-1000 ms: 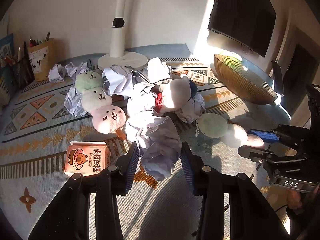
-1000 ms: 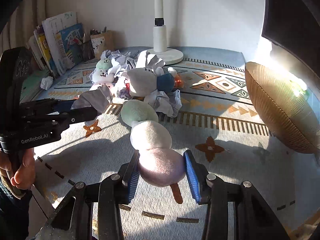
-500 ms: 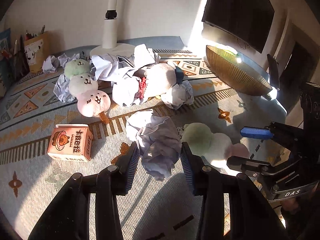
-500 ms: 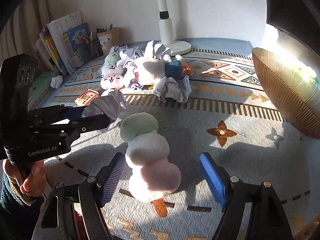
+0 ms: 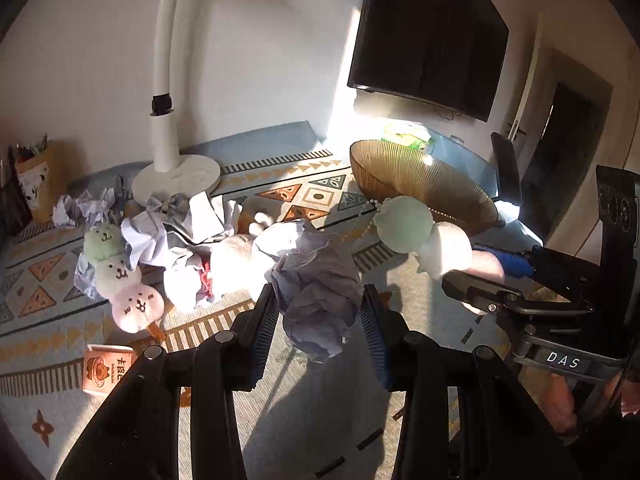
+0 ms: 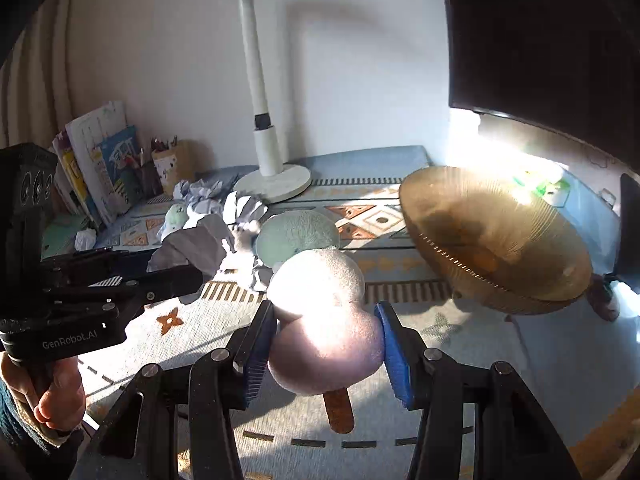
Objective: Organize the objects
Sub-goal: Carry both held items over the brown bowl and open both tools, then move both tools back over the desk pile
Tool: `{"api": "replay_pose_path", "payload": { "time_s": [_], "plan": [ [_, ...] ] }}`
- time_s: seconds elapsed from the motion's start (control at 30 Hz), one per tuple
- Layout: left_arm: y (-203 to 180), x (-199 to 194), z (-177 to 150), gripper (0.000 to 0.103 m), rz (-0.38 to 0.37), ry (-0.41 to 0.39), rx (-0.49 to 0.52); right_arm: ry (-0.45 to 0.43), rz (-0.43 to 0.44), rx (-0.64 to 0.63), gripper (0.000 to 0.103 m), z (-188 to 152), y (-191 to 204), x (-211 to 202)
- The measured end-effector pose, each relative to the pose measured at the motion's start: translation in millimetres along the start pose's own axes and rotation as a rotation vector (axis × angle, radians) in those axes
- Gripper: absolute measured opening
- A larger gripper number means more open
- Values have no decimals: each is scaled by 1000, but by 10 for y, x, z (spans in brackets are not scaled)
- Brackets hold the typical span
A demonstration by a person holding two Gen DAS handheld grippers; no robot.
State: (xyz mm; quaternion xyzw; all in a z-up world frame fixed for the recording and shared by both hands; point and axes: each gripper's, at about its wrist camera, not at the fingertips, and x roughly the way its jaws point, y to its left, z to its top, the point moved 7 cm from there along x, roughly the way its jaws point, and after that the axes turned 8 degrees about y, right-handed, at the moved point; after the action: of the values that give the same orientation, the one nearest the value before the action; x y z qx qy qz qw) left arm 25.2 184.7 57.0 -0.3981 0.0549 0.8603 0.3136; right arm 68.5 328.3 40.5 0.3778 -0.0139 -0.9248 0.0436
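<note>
My left gripper [image 5: 318, 332] is shut on a crumpled grey paper ball [image 5: 320, 292] and holds it above the rug. My right gripper [image 6: 326, 348] is shut on the pink bottom ball of a three-ball dango plush [image 6: 320, 300], lifted off the rug with its green end pointing away. The same plush [image 5: 424, 236] and right gripper [image 5: 496, 280] show at the right of the left wrist view. A ribbed amber bowl [image 6: 496, 248] stands to the right. A second dango plush [image 5: 120, 276] lies at the left among crumpled papers [image 5: 184, 232].
A white lamp base [image 5: 176, 176] stands at the back. A white plush [image 5: 236, 260] lies in the paper pile. A small orange carton [image 5: 104, 368] lies at the near left. A pencil cup [image 6: 168, 164] and books [image 6: 96, 160] line the left wall. A dark monitor [image 5: 428, 32] hangs above.
The right gripper opened around the dango plush, then shut on its pink ball and lifted it toward the bowl. The left gripper rose with the paper ball still held.
</note>
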Motion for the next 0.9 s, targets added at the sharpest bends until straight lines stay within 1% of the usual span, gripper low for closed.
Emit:
{"api": "replay_pose_path", "payload": {
  "time_s": [0.07, 0.17, 0.23, 0.3, 0.37, 0.43, 0.47, 0.5, 0.53, 0.57, 0.6, 0.67, 0.73, 0.83, 0.9],
  "plan": [
    [-249, 78, 323, 39, -12, -24, 41, -77, -84, 104, 50, 228, -412, -189],
    [-584, 333, 748, 39, -23, -41, 74, -131, -167, 269, 50, 409, -1003, -288],
    [-758, 547, 928, 39, -27, -34, 91, -135, -203, 328, 50, 454, -1264, -250],
    [-895, 746, 1035, 39, -36, -26, 108, -123, -222, 357, 50, 471, -1422, -169],
    [-986, 947, 1110, 39, -44, -13, 119, -98, -228, 376, 50, 479, -1523, -55],
    [-1022, 1120, 1152, 42, -47, 6, 118, -82, -220, 398, 51, 476, -1607, 35],
    [-1037, 1168, 1181, 44, -66, 4, 114, -76, -221, 403, 51, 474, -1634, 70],
    [-1036, 1204, 1211, 55, -78, -1, 104, -65, -225, 408, 53, 455, -1688, 115],
    [-1035, 1244, 1226, 74, -82, 5, 97, -54, -226, 416, 59, 444, -1713, 152],
    [-1007, 1272, 1240, 80, -66, 6, 81, -55, -232, 427, 61, 432, -1734, 160],
    [-981, 1287, 1237, 85, -65, 4, 69, -62, -229, 431, 61, 423, -1775, 164],
    [-953, 1296, 1204, 86, -74, 19, 65, -64, -227, 432, 61, 402, -1784, 159],
    [-913, 1247, 1166, 86, -72, 18, 61, -64, -220, 427, 61, 384, -1768, 157],
    [-846, 1075, 1097, 86, -62, -4, 52, -73, -201, 407, 61, 377, -1638, 109],
    [-767, 912, 1060, 86, -52, -31, 37, -81, -170, 382, 61, 400, -1482, 77]
  ]
}}
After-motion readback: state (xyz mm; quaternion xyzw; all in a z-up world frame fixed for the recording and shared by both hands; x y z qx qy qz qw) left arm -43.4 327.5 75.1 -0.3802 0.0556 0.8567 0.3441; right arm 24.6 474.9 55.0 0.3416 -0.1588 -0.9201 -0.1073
